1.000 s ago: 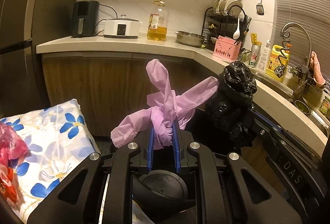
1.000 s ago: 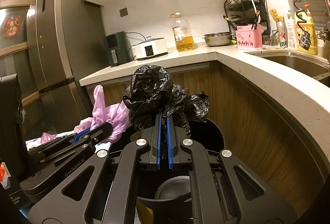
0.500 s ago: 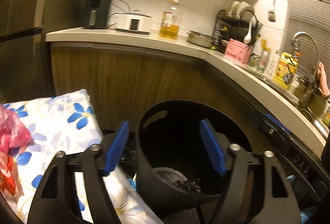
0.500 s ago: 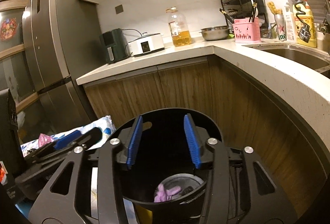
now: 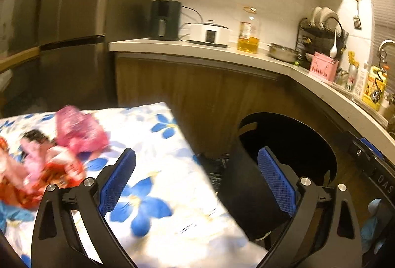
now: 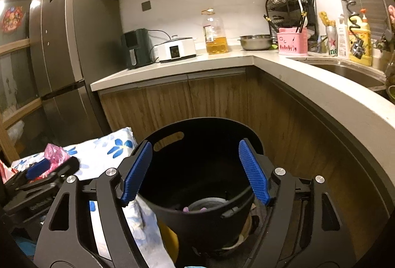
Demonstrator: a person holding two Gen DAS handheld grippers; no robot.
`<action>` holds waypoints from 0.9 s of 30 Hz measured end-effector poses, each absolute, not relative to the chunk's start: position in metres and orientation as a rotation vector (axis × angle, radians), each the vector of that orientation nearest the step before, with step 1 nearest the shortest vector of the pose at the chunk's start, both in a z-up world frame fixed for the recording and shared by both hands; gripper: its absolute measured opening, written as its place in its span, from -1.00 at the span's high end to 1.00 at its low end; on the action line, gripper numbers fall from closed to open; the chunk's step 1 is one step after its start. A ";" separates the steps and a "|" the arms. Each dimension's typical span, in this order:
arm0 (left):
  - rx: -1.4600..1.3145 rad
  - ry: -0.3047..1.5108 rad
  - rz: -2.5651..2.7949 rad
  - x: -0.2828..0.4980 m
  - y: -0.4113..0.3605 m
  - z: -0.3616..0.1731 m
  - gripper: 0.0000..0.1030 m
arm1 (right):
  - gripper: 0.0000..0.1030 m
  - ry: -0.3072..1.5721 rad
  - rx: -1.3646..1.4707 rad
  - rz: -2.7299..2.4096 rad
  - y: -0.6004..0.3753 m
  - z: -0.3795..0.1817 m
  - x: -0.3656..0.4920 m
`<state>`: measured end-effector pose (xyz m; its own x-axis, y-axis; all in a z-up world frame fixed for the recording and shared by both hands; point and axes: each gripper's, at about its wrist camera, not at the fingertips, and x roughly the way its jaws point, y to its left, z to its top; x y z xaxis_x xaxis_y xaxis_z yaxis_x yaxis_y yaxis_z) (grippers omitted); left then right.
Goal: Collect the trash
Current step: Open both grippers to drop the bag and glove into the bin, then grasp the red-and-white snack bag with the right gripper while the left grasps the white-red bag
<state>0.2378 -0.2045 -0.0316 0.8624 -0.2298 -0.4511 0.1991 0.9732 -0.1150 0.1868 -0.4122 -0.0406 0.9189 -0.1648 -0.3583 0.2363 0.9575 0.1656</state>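
Note:
A black round trash bin (image 6: 197, 169) stands on the floor by the wooden cabinets; it also shows in the left wrist view (image 5: 284, 156). A bit of lilac bag (image 6: 195, 208) lies at its bottom. My right gripper (image 6: 195, 171) is open and empty over the bin's mouth. My left gripper (image 5: 197, 181) is open and empty, over the edge of a flowered cloth (image 5: 158, 181), left of the bin. A pink bag (image 5: 79, 132) and red wrappers (image 5: 49, 176) lie on the cloth; the pink bag shows in the right wrist view (image 6: 55, 153).
An L-shaped counter (image 6: 296, 70) holds an air fryer (image 6: 135, 48), a cooker (image 6: 176, 49), an oil bottle (image 6: 214, 33), a steel bowl (image 6: 255, 42) and a dish rack (image 6: 288, 8). A fridge (image 6: 64, 45) stands left. The sink (image 6: 345, 70) is right.
Both grippers opened and dropped the lilac and black bags into the bin. The left gripper has since swung left toward the flowered cloth; the right stays over the bin.

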 end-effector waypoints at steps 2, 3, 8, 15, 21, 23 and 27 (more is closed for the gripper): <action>-0.058 0.466 -0.185 0.225 -0.189 -0.031 -0.85 | -0.42 0.341 0.201 -0.212 -0.404 -0.039 0.180; -0.055 0.458 -0.167 0.220 -0.183 -0.031 -0.85 | -0.43 0.334 0.199 -0.207 -0.399 -0.038 0.176; -0.061 0.436 -0.033 0.191 -0.136 -0.034 -0.86 | -0.44 0.312 0.199 -0.160 -0.368 -0.038 0.160; -0.108 0.430 0.111 0.160 -0.065 -0.041 -0.86 | -0.44 0.343 0.183 -0.027 -0.298 -0.052 0.157; -0.138 0.438 0.190 0.142 -0.017 -0.045 -0.86 | -0.44 0.375 0.167 0.070 -0.238 -0.062 0.161; -0.152 0.432 0.214 0.137 -0.001 -0.045 -0.86 | -0.44 0.378 0.159 0.099 -0.219 -0.063 0.165; -0.182 0.426 0.243 0.136 0.019 -0.044 -0.86 | -0.44 0.395 0.143 0.144 -0.190 -0.069 0.173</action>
<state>0.1356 0.0186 -0.0444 0.8824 0.1940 -0.4286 -0.2698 0.9550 -0.1233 0.1735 -0.1897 -0.0688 0.9130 0.1669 -0.3722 -0.1112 0.9798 0.1665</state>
